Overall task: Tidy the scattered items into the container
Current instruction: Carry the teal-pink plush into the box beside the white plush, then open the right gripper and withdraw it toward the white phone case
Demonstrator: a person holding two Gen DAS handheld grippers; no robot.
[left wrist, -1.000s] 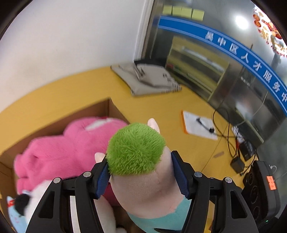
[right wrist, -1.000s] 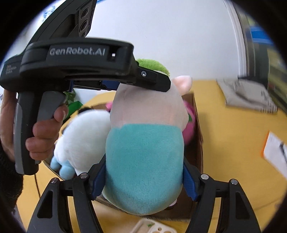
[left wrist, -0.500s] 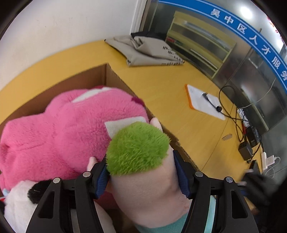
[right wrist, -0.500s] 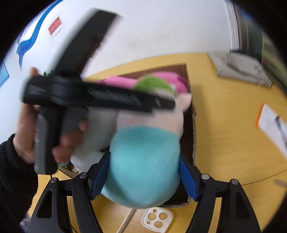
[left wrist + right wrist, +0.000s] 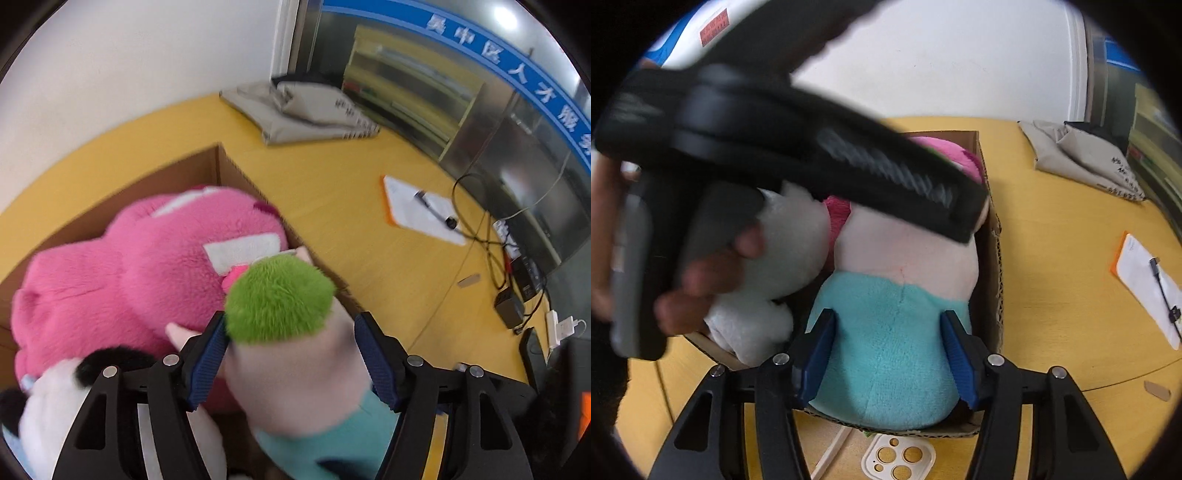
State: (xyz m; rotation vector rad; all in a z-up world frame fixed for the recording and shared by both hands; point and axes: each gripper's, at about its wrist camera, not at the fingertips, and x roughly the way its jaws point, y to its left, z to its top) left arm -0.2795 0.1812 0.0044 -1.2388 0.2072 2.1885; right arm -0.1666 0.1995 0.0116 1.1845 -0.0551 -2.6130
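Plush doll with green fuzzy hair, pale pink head and teal body (image 5: pixel 291 354) lies with its long axis running away from the right wrist camera, teal end (image 5: pixel 886 343) nearest, green tuft pointing toward the far end of the brown cardboard box (image 5: pixel 993 266). Left gripper (image 5: pixel 290 356) clamps its head; right gripper (image 5: pixel 886 350) clamps the teal body. The doll sits low at the box's right-hand side. One big pink plush bear (image 5: pixel 122 266) fills the middle of the left frame, and one white plush with black ears (image 5: pixel 48 410) lies lower left. One folded grey cloth (image 5: pixel 303 114) and one notepad with a pen (image 5: pixel 417 214) rest on the yellow table (image 5: pixel 351 221).
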